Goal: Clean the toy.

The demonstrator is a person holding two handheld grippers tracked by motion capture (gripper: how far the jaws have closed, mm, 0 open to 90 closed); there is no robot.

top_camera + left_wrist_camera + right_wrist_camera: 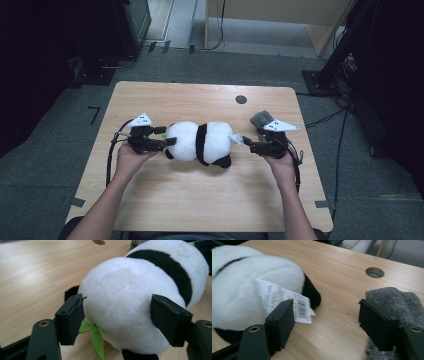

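Looking down from the high view, we see the plush panda [202, 142] lying on its side at the centre of the wooden table [200, 200]. Our left gripper [169, 142] sits at its nine o'clock, jaws spread wide around the white rump, pads not visibly pressing. Our right gripper [246, 142] waits at three o'clock, jaws apart and empty, the paper tag [284, 301] just beside one jaw and the grey cloth [397, 302] behind the other.
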